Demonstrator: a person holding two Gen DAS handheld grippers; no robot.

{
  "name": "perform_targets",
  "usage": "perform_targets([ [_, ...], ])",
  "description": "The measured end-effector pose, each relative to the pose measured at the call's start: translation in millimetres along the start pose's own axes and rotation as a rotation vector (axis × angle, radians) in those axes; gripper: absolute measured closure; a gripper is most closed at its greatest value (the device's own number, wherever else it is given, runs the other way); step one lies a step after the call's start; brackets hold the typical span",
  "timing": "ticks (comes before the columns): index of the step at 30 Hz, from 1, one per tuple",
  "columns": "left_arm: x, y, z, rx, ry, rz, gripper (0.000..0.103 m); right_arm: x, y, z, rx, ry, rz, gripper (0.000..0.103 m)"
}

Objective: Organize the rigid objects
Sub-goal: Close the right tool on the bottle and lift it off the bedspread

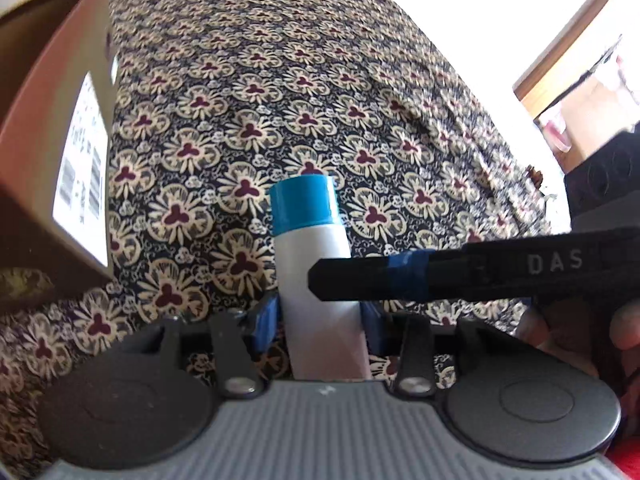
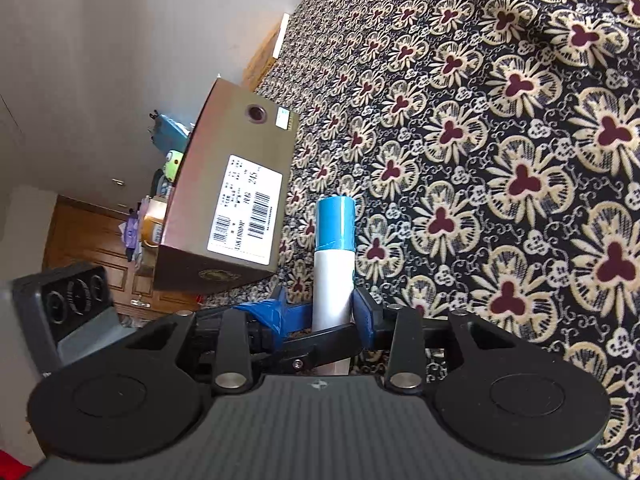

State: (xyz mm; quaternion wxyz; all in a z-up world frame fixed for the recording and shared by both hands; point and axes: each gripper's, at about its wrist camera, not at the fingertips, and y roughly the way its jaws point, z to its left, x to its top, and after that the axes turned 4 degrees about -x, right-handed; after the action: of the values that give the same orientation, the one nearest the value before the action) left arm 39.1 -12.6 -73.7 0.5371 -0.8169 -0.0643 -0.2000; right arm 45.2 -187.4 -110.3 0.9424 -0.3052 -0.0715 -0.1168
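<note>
1. floral cloth [image 1: 280, 80], dark with cream and maroon flowers, covers the surface under both claws.
2. left claw [image 1: 320, 320] pinches a white bottle [image 1: 308, 256]; its blue pads press the lower body from both sides.
3. the bottle stands up between the left claw's fingers, and its blue cap [image 1: 302, 204] points away from the claw.
4. right claw [image 2: 320, 312] comes in from the right of the left claw. one black finger [image 1: 360, 280] with blue tape crosses in front of the bottle.
5. in the right wrist view the bottle sits between the right claw's blue pads. can't tell if they press or just flank it.
6. a person's hand [image 1: 624, 328] shows at the edge, right of the left claw.
7. brown cardboard box [image 2: 232, 184] with a white barcode label [image 2: 244, 208] rests on the cloth just left of and beyond the bottle, close to it but apart.
8. far left past the box: wooden cabinet [image 2: 80, 232] and small clutter, too blurry to name.
</note>
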Motion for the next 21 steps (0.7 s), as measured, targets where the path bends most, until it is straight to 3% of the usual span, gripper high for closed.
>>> perform_targets([
  [6,-9,-7,16,-0.091,-0.051,-0.043,0.065,-1,13,11,-0.043,-0.037,0.023,0.081],
  [21,-12,-9,14,-0.076,-0.029,-0.056,0.06,-5,9,-2,-0.033,0.003,0.011,0.088],
])
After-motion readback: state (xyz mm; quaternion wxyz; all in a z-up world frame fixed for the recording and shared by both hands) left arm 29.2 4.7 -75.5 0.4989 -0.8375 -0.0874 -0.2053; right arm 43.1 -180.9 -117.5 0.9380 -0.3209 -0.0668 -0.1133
